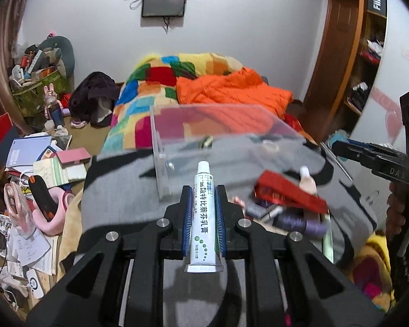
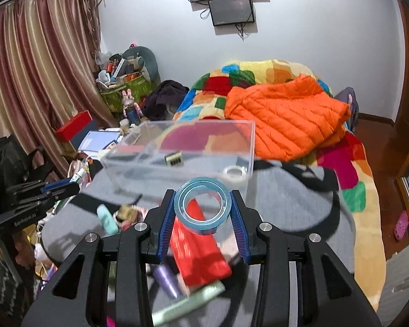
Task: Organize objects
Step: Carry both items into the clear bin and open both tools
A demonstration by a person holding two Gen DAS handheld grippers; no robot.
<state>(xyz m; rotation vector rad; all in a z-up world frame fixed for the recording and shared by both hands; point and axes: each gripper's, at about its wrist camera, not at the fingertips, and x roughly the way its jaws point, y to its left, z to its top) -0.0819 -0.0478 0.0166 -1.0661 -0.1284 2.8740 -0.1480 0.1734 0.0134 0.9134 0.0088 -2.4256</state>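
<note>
**Ointment tube and tape roll held above the clear box**

Ointment tube, white with its cap pointing forward, is clamped lengthwise between the pads of the left tool. The right tool grips a blue tape roll across its width. Both hang over the grey cloth on the bed, just short of the transparent box, probably their destination. Loose items, including a red packet, lie beneath.
</note>
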